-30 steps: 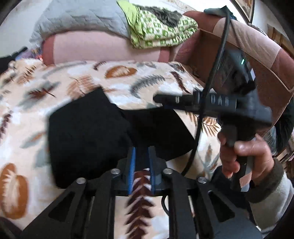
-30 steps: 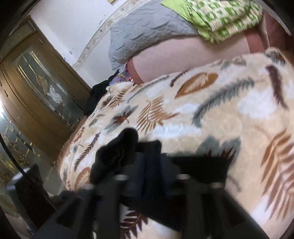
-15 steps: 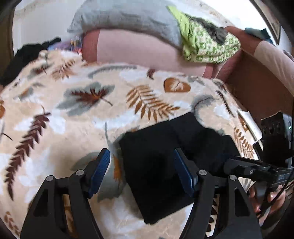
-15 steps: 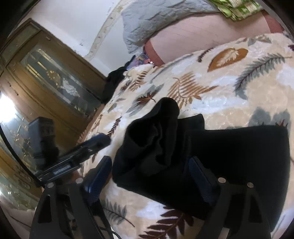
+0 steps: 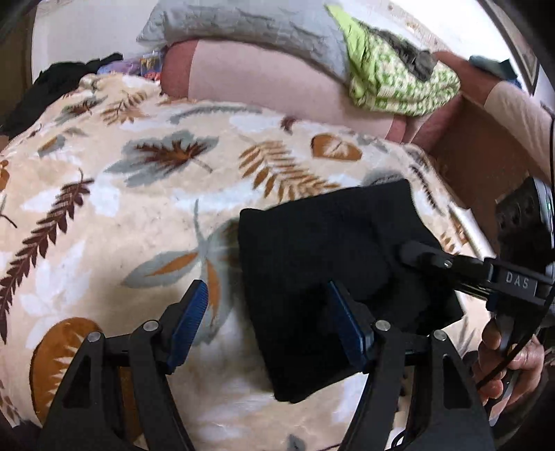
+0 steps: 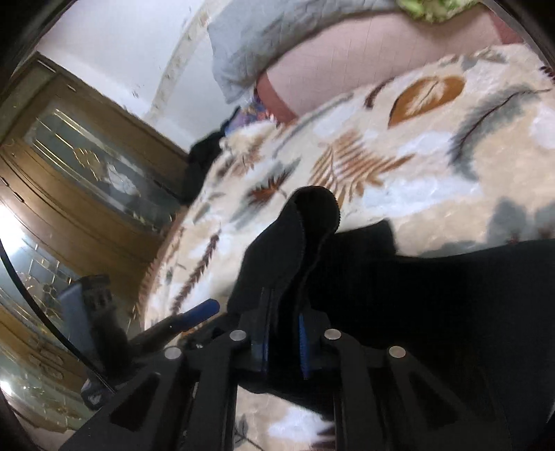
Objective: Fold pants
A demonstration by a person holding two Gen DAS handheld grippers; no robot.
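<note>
Black pants (image 5: 329,249) lie folded into a thick rectangle on a leaf-patterned blanket (image 5: 138,208). My left gripper (image 5: 267,295) is open just above the bundle's near left edge: its right pad is over the cloth, its left pad over the blanket, nothing pinched. My right gripper (image 5: 426,256) reaches onto the bundle from the right, held by a hand (image 5: 503,360). In the right wrist view the right gripper (image 6: 282,312) is closing, with a raised fold of the pants (image 6: 305,222) pinched between its blue pads. The rest of the pants (image 6: 433,284) spreads to the right.
A pink bolster (image 5: 260,83) with a grey quilt (image 5: 260,24) and a green patterned cloth (image 5: 392,83) lies along the far side. Another dark garment (image 5: 52,86) sits at the far left corner. A wooden glass-fronted cabinet (image 6: 69,194) stands beyond the bed's left edge.
My left gripper went from shut to open and shifted left over the bundle's edge. My right gripper spread wide, then closed on a bunched fold of the pants.
</note>
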